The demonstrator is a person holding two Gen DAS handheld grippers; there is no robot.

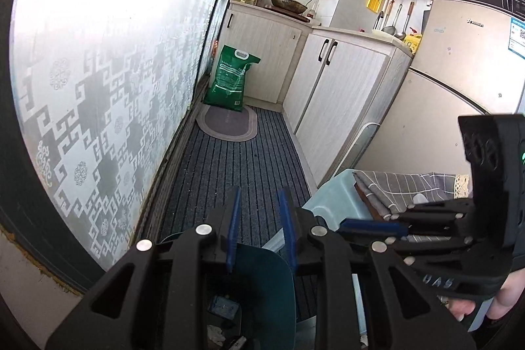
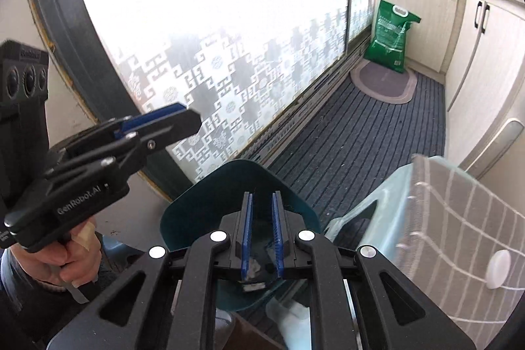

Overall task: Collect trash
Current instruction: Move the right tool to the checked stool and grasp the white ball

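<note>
**Claws.** The left claw (image 1: 260,195) stands with its blue pads apart and nothing between them. The right claw (image 2: 262,195) shows a narrow gap between its pads. A pale scrap appears low in that gap, but it seems to lie below the claw, not in its grip. I judge both claws empty. The two are close side by side, both tilted down over the same spot.

**Task item.** Directly beneath both claws is a teal bin (image 1: 262,277), near in the scene, with its curved wall rising toward the cameras. Trash (image 1: 223,307) lies inside it: a bluish packet and some pale scraps. With the claws empty above an occupied bin, a deposit appears to be complete. That is a judgement, not an observation.

**Surroundings.** Just right of the bin stands a pale blue stool (image 1: 331,202) with a folded grey checked cloth (image 1: 410,189) on top, likely parked there to keep it off the floor. A striped mat (image 1: 229,159) runs to the far end, where a green sack (image 1: 229,77) leans in the corner. Patterned glass (image 1: 98,104) lines the left side and cabinets (image 1: 334,94) the right.

**Outstanding.** No loose trash shows on the visible mat. Areas behind the claws are hidden.
</note>
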